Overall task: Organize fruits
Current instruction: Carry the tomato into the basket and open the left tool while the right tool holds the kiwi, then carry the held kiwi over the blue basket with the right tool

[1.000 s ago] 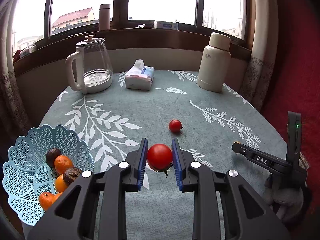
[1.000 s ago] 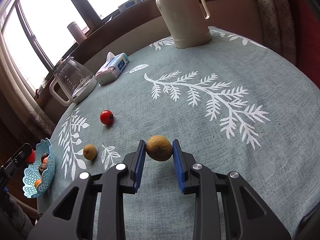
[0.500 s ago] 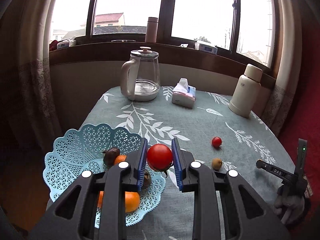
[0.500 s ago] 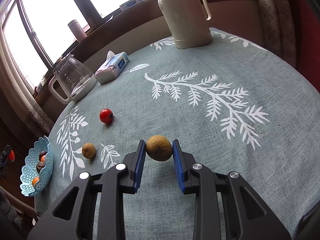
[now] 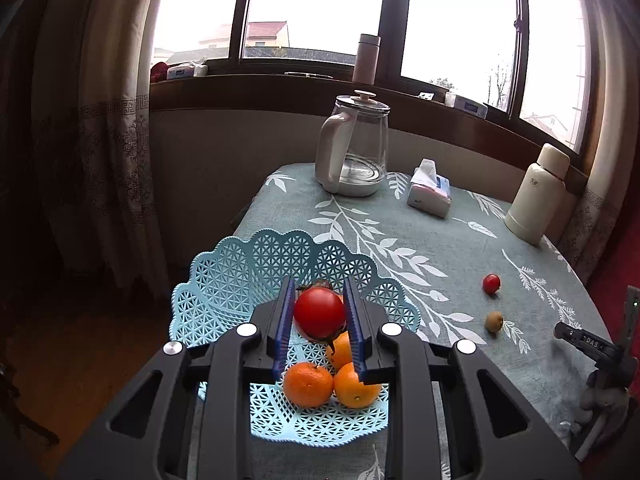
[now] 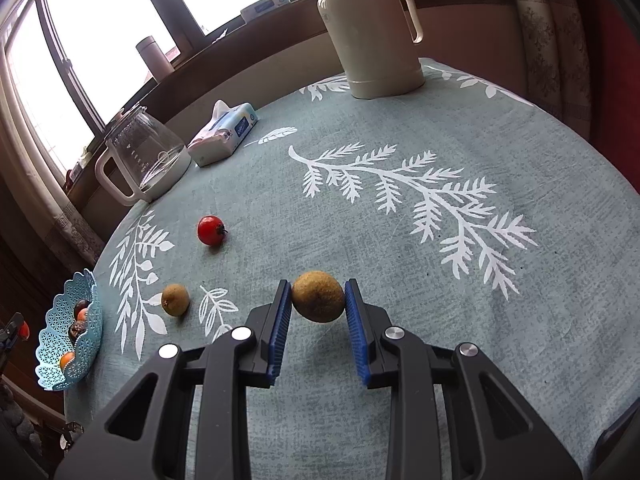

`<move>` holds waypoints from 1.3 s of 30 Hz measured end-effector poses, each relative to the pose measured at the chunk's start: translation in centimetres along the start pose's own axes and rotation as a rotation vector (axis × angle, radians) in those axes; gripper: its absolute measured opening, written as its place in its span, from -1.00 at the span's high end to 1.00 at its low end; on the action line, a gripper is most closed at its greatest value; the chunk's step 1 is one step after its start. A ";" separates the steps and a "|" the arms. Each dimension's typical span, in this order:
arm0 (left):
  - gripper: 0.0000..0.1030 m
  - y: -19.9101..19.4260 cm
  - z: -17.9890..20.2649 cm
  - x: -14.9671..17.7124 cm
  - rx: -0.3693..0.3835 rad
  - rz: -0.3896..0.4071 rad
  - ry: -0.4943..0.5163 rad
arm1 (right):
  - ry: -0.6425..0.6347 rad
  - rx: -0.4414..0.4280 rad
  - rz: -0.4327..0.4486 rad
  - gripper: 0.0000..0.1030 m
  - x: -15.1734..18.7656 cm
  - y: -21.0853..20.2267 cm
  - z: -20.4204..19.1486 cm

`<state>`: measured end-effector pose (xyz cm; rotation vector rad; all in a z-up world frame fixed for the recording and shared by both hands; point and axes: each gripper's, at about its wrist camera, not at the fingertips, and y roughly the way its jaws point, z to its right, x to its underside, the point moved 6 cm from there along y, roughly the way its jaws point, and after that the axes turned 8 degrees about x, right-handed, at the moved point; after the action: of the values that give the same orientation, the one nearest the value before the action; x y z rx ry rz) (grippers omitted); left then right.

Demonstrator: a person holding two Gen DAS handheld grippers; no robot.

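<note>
Your left hand-held gripper (image 5: 319,322) was clenched on a red tomato (image 5: 319,313), held above the blue lattice basket (image 5: 240,280), not yet released. Below it the basket held three oranges (image 5: 308,384) and at least one dark fruit, seen from the right wrist view.

Your right hand-held gripper (image 6: 318,312) was closed on a brown kiwi-like fruit (image 6: 318,296); its shadow on the cloth suggested it was lifted clear of the tabletop (image 6: 440,128), well apart from the basket.

Left loose on the tabletop: a small tomato (image 6: 210,230) and a small brown fruit (image 6: 175,299), near each other, between the two grippers.

Judgement: roughly half done. Several fruits were in, two in hand, two to collect. Kettle (image 5: 354,152), tissue pack (image 5: 430,192) and flask (image 5: 536,196) stood at the far side, out of the way.
</note>
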<state>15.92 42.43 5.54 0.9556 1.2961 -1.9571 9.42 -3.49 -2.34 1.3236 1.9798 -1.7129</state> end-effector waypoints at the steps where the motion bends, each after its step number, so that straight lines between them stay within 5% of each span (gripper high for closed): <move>1: 0.52 0.0 -0.3 0.1 -0.003 -0.003 -0.003 | 0.000 0.001 -0.001 0.46 0.0 0.0 0.0; 10: 0.48 0.1 -1.2 1.0 -0.007 -0.017 -0.023 | -0.006 0.007 -0.002 0.46 0.0 0.1 -0.1; 14: -0.15 -0.4 -1.6 0.9 -0.014 0.002 -0.036 | -0.007 0.008 -0.001 0.46 0.0 0.1 -0.1; 23: -0.35 -2.2 -2.2 1.4 -0.017 0.029 -0.049 | -0.021 0.004 0.006 0.46 0.0 -0.3 -0.5; 30: -0.60 -3.5 -2.5 2.5 0.008 0.035 -0.039 | -0.046 -0.074 0.023 0.46 -0.5 -2.6 -3.6; 39: -0.70 -4.8 -3.4 3.1 0.015 0.065 -0.052 | -0.172 -0.257 -0.014 0.46 0.4 -5.7 -12.3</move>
<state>11.21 47.01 4.51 0.9361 1.2082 -1.9318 9.79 7.84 5.00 1.0420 2.0309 -1.4630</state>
